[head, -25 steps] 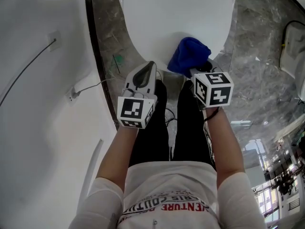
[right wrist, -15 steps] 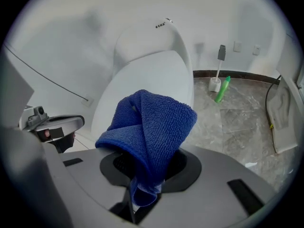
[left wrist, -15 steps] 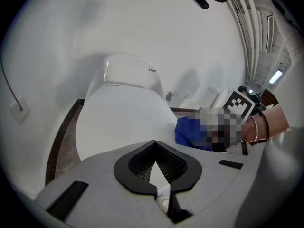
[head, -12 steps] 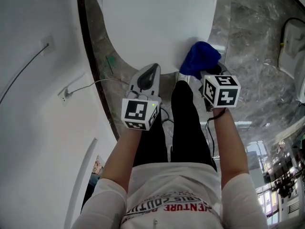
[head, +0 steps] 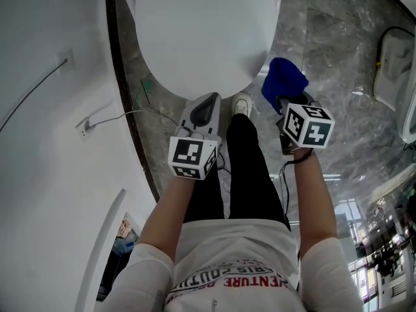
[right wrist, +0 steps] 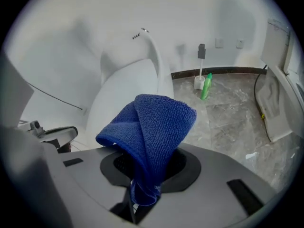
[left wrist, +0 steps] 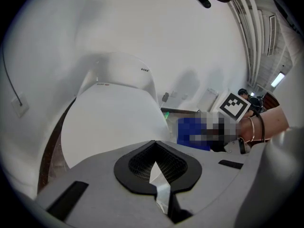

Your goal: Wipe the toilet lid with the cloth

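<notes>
Folded blue terry cloth (right wrist: 156, 127), clamped by its lower folds in the right gripper (head: 286, 106), is held above the floor just beside the closed white oval toilet lid (head: 201, 31), evidently off the wiping surface; the left gripper (head: 205, 106), jaws together and empty, is kept idle at the lid's front rim.

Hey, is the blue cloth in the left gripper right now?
No, the blue cloth is pinched between the jaws of the right gripper, while the left gripper is shut on nothing.
</notes>
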`<move>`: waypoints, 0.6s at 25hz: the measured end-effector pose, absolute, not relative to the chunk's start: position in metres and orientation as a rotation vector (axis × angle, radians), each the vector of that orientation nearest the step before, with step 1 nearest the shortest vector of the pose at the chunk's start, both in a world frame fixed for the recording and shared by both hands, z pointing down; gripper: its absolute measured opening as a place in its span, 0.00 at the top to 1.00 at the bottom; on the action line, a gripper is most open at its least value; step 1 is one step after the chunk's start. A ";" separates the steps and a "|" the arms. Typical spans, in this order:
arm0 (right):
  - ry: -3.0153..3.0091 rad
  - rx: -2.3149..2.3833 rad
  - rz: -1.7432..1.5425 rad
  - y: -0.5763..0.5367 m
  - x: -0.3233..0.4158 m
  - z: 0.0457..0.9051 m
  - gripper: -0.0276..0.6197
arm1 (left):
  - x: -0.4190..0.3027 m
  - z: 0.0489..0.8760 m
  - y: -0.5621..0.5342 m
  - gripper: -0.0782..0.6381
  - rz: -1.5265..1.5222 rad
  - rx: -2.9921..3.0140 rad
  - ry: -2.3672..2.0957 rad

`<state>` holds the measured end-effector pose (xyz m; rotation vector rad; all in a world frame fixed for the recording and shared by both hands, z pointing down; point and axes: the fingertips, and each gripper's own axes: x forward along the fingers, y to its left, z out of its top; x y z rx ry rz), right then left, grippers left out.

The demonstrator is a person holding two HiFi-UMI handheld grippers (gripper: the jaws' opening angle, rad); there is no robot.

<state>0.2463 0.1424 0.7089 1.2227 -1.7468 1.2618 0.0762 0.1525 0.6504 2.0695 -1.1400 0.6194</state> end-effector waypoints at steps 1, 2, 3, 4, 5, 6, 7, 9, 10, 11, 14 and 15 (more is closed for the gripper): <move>-1.759 1.236 1.257 0.142 0.247 0.697 0.82 | 0.077 0.643 0.151 0.88 0.622 2.075 -1.138; -1.773 1.248 1.243 0.141 0.248 0.684 0.82 | 0.077 0.634 0.148 0.88 0.623 2.081 -1.142; -1.789 1.259 1.227 0.140 0.247 0.669 0.82 | 0.076 0.623 0.143 0.88 0.621 2.086 -1.153; -1.807 1.273 1.209 0.137 0.246 0.653 0.82 | 0.074 0.610 0.138 0.88 0.615 2.090 -1.170; -1.828 1.288 1.190 0.134 0.244 0.637 0.82 | 0.070 0.596 0.131 0.88 0.606 2.092 -1.191; -1.849 1.306 1.167 0.130 0.242 0.619 0.82 | 0.067 0.580 0.124 0.88 0.594 2.095 -1.212; -1.869 1.326 1.142 0.126 0.239 0.600 0.82 | 0.063 0.562 0.117 0.88 0.578 2.102 -1.230; -1.908 1.371 1.091 0.118 0.232 0.560 0.82 | 0.055 0.520 0.106 0.88 0.544 2.130 -1.258; -1.927 1.395 1.067 0.115 0.227 0.538 0.82 | 0.050 0.497 0.103 0.88 0.528 2.150 -1.269; -1.945 1.421 1.043 0.113 0.222 0.516 0.82 | 0.046 0.474 0.100 0.88 0.515 2.173 -1.279; -1.988 1.500 0.972 0.109 0.208 0.449 0.82 | 0.030 0.407 0.093 0.88 0.486 2.254 -1.317; -2.000 1.527 0.949 0.108 0.204 0.426 0.82 | 0.023 0.385 0.090 0.88 0.484 2.283 -1.333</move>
